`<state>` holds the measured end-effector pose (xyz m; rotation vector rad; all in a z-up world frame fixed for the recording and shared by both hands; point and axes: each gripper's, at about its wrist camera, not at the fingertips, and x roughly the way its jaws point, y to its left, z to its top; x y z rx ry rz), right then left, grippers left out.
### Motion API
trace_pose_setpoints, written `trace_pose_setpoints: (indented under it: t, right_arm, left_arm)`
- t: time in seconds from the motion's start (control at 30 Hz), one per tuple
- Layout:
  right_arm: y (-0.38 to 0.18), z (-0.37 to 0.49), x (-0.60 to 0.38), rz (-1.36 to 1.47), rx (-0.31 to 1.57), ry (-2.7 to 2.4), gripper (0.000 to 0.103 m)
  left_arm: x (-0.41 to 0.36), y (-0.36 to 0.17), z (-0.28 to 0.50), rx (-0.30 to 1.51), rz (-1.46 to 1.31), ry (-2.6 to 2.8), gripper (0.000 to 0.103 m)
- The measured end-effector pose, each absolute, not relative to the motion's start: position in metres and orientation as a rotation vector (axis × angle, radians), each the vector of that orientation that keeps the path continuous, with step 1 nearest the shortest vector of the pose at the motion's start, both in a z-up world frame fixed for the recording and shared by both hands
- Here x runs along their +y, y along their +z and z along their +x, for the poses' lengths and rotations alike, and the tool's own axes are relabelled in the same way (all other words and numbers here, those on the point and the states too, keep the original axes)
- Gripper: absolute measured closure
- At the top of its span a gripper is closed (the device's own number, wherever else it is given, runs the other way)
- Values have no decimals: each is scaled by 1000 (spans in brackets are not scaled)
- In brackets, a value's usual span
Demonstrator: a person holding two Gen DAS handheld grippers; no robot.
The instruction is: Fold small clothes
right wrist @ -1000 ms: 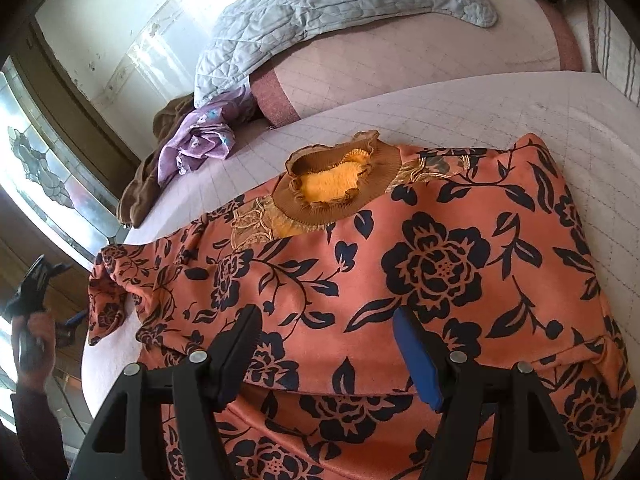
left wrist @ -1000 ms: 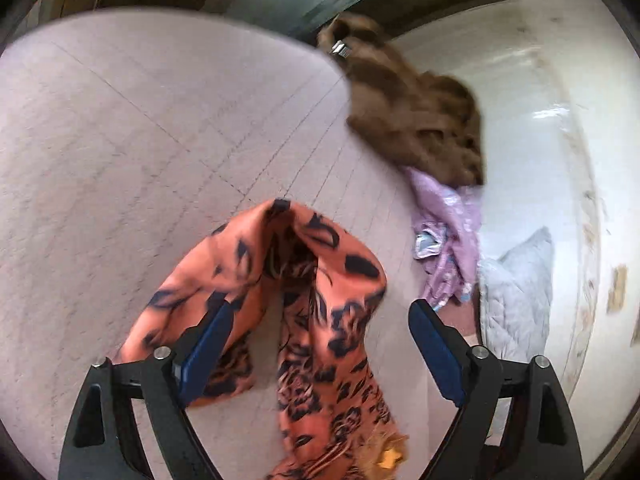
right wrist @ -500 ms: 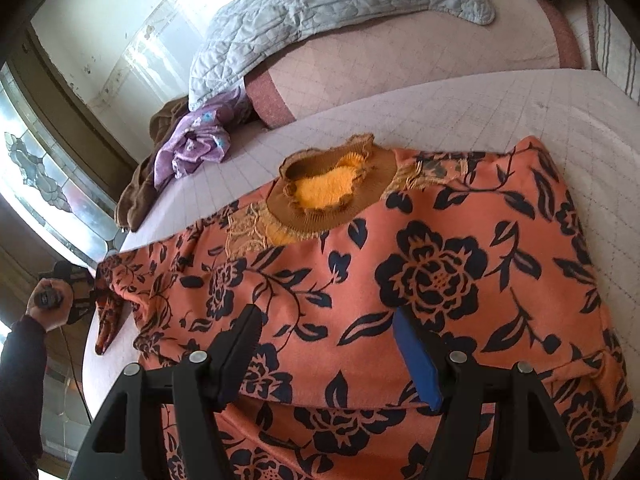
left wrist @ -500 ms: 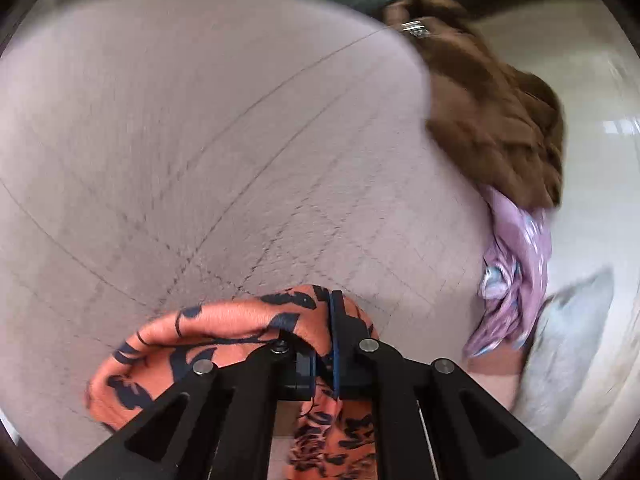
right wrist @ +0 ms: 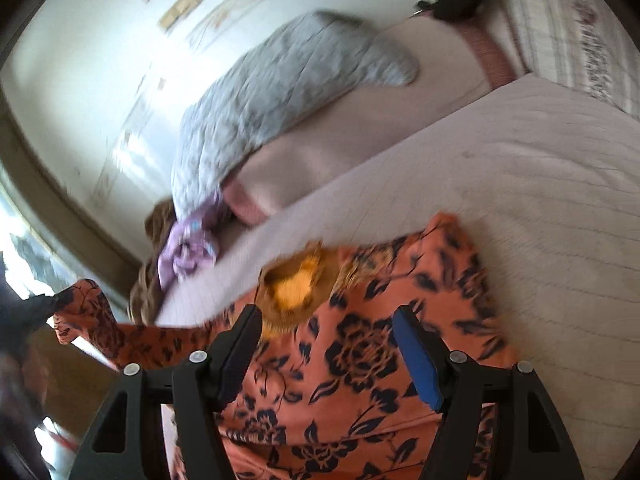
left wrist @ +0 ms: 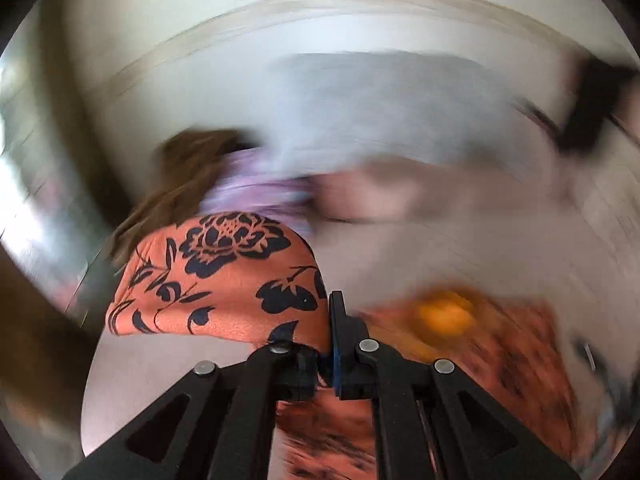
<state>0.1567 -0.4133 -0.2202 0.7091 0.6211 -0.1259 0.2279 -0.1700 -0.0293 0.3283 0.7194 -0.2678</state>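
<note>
Left wrist view shows the change most plainly: a second ago the left hand-held gripper (left wrist: 326, 354) stood wide apart over a crumpled sleeve lying on the bed; now its jaws are clenched on that sleeve (left wrist: 224, 280), having closed fully and then eased a little around the cloth, and the sleeve is lifted clear of the bed and spread in front of the camera. Everything behind it is smeared by motion, so the sweep is fast.

From the right wrist view, the orange floral top (right wrist: 360, 360) lies mostly flat on the pink quilted bed (right wrist: 540, 184), collar toward the pillow end, its body near the bed's near edge. The sleeve end (right wrist: 84, 312) hangs raised off the bed's left side, held up by the dark shape of the left tool. The right hand-held gripper (right wrist: 328, 352) hovers released above the chest of the top, nothing between its pads, jaws as wide as they were a second ago.

My reading: the first fold has begun, the sleeve being carried inward across the body. The grey pillow (right wrist: 280, 92) and the lilac garment (right wrist: 188, 248) near the bed's far left corner wait untouched.
</note>
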Motion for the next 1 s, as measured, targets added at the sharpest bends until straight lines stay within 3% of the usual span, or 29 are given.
trace_pose_setpoints:
  t: [0.03,0.07,0.1,0.2,0.37,0.63,0.73,0.8,0.93,1.0]
  right_arm:
    - [-217,150,-424,738,597,-141,31]
    - [-214,144,-433,764,576,-152,31]
    - [-212,141,-440,782,562,-160,31]
    - [-205,126,-466,823,523,-213,30]
    - [-203,115,-487,861,522,-218,29]
    - [-219,155,-454,807,663,-59,30]
    - [-222,177,-439,719,706,-51,31]
    - [-228,194,-442,681,734,-61,31]
    - [-265,236,-469,746,847,-63,31]
    - [-287,253,-481,819,894,-58,38]
  left_arm:
    - [-190,-34,214,735,367,-319,72]
    - [-211,-40,197,744,403,-377,50]
    - [-226,-46,181,739,427,-415,43]
    - [-229,-50,169,731,412,-424,43]
    - [-154,-61,214,730,232,-159,42]
    - [-80,-165,248,881,99,32,42]
    - [-59,-201,258,934,6,42,54]
    - [-53,-222,269,967,-17,34,70]
    - [-45,-225,285,944,-89,12,75]
    - [-46,-222,288,903,-75,32,75]
